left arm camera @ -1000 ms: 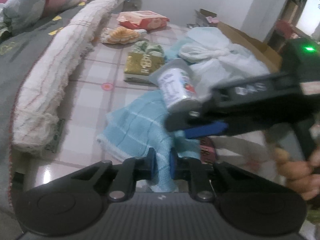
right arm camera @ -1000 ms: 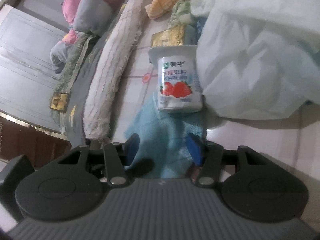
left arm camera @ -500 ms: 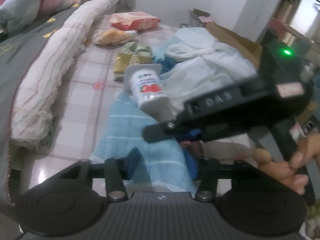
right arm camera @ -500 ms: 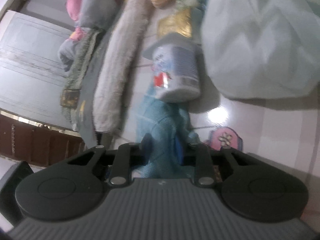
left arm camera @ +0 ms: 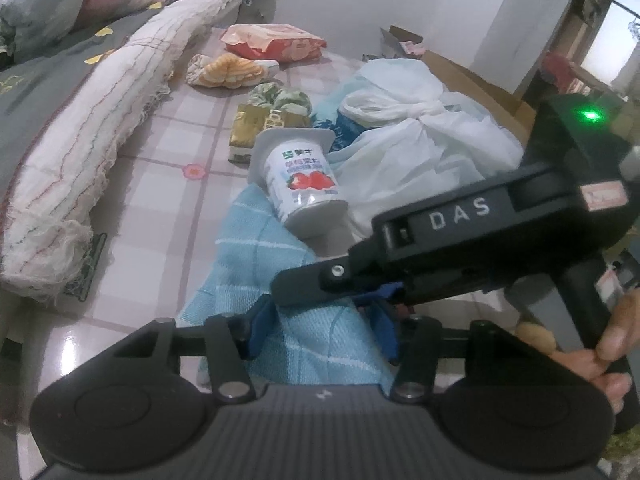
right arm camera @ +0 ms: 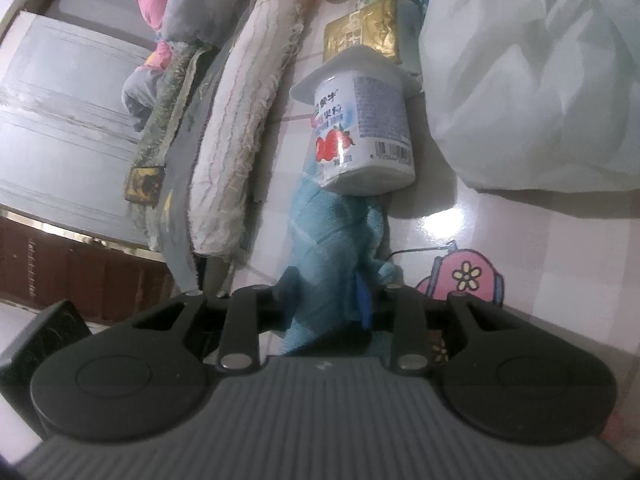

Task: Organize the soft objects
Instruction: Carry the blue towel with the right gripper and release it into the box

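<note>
A light blue checked towel (left arm camera: pixel 264 264) lies on the tiled floor, its near end bunched up. My left gripper (left arm camera: pixel 322 332) has the towel between its blue pads; the jaws are closing but stand apart from the cloth. From the right comes my right gripper (left arm camera: pixel 320 296), held by a person's hand (left arm camera: pixel 600 356). In the right wrist view my right gripper (right arm camera: pixel 326 298) pinches a gathered fold of the towel (right arm camera: pixel 328 240); its jaws are opening slightly. A strawberry yogurt cup (left arm camera: pixel 304 192) lies on its side on the towel's far end, and shows again as the cup (right arm camera: pixel 360 128) in the right wrist view.
A white plastic bag (left arm camera: pixel 420 140) bulges right of the cup. Beyond it are a gold packet (left arm camera: pixel 248 128), a green cloth (left arm camera: pixel 280 98), a yellow striped cloth (left arm camera: pixel 228 70) and a pink packet (left arm camera: pixel 272 42). A rolled cream blanket (left arm camera: pixel 92 132) edges the bed on the left. A cardboard box (left arm camera: pixel 472 80) stands far right.
My left gripper let go of the towel and opened. My right gripper closed on the towel's near fold and bunched it. The yogurt cup rolled a little.
</note>
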`<state>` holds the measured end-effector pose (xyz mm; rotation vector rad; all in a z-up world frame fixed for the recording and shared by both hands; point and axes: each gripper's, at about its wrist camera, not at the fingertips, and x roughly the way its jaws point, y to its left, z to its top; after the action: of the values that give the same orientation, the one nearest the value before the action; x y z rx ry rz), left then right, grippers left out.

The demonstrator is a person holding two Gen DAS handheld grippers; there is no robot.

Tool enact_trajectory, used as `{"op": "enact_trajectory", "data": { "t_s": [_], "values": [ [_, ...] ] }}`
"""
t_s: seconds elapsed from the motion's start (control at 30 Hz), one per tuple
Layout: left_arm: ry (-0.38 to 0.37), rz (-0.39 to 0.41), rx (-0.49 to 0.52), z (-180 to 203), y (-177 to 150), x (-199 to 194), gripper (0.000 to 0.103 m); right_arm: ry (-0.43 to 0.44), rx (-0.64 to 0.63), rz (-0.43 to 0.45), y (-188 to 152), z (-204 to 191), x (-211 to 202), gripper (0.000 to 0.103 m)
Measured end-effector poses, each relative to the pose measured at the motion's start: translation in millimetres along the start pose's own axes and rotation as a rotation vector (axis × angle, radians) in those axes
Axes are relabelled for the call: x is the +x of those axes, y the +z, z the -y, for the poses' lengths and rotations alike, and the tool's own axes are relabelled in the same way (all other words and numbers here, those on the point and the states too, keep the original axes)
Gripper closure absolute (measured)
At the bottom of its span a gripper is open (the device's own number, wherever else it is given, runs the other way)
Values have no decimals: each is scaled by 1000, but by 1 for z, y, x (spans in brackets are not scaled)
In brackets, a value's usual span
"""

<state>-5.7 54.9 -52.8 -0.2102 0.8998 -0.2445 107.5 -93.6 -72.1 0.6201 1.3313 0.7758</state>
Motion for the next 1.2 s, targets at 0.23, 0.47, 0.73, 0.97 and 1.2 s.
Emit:
{"op": "enact_trajectory", "data": {
  "t_s": [0.23,0.47,0.73,0.97,1.2],
  "values": [
    [-27,41,10,3,3,-23,54,53,-33,28,-5,-18,-13,73],
    [-38,137,105,29,29,-59,53,107,-118,163,-1,-49,-66,76],
    [-130,240,325,118,85,-59,53,105,-152,416,12,-37,-185,78],
    [-302,214,444,222,132,0,52,1,-35,602,25,30,-301,80],
    [-354,103,461,289,150,78,48,-185,98,634,42,116,-360,84]
  ]
}}
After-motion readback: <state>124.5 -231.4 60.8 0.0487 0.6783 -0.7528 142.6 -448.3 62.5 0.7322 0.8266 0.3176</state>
